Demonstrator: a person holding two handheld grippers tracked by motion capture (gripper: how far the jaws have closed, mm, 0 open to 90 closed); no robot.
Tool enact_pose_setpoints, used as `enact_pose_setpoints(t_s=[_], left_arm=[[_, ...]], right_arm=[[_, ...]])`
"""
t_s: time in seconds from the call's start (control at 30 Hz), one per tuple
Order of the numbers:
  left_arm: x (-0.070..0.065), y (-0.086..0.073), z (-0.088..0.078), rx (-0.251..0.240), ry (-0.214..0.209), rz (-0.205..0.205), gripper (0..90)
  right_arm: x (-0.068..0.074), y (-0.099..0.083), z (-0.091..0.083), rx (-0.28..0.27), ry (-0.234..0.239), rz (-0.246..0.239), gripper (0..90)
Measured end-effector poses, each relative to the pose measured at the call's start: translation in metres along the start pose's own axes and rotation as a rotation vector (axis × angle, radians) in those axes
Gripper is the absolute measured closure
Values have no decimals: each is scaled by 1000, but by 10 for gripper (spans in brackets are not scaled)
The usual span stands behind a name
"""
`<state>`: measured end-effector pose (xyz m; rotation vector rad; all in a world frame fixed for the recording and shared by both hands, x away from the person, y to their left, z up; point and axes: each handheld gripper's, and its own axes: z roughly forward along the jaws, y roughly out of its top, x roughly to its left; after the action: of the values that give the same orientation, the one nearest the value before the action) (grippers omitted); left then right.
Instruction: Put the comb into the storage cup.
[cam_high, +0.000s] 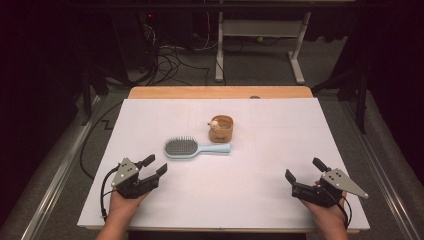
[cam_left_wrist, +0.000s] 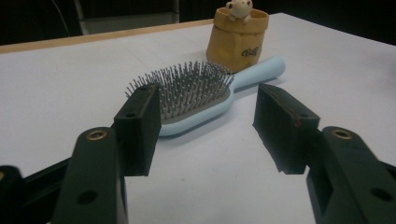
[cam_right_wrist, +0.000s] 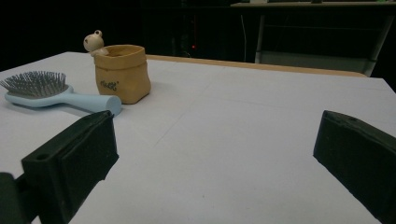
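A light blue hairbrush (cam_high: 195, 148) lies bristles up in the middle of the white table (cam_high: 280, 150), its handle pointing right. Just behind the handle stands a small tan pouch (cam_high: 221, 128) with a little cream figure (cam_high: 214, 123) on its rim. My left gripper (cam_high: 155, 165) rests at the front left, jaws apart and empty, pointing at the hairbrush (cam_left_wrist: 196, 95) a short way ahead; the pouch (cam_left_wrist: 239, 38) stands beyond it. My right gripper (cam_high: 304, 168) rests at the front right, jaws wide and empty. From there the hairbrush (cam_right_wrist: 56, 93) and pouch (cam_right_wrist: 122, 79) lie far left.
A wooden strip (cam_high: 220, 92) edges the table's far side. Beyond it are a white desk frame (cam_high: 260, 45) and loose cables (cam_high: 170, 62) on the floor. Bare white tabletop lies between the two grippers.
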<state>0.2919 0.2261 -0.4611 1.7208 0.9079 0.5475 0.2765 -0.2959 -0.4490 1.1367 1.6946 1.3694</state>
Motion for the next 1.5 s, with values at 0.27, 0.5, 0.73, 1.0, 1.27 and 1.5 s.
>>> enact_pose_setpoints(t_s=[0.27,0.5,0.73,1.0,1.27,1.5], left_arm=[[-6,2,4,17,-70,4,662],[-19,4,13,59,-77,37,820],[-33,14,33,105,-41,23,900],[-41,29,67,119,0,-4,900],[-48,42,100,140,-10,-31,900],[-53,52,135,190,27,-62,900]], right_arm=[[0,0,0,-2,1,2,3],[0,0,0,-1,0,9,3],[-2,0,-2,-8,-4,19,3],[-3,1,-3,-15,-6,24,3],[-4,1,-4,-18,-2,24,3],[-5,1,-4,-21,2,26,3]])
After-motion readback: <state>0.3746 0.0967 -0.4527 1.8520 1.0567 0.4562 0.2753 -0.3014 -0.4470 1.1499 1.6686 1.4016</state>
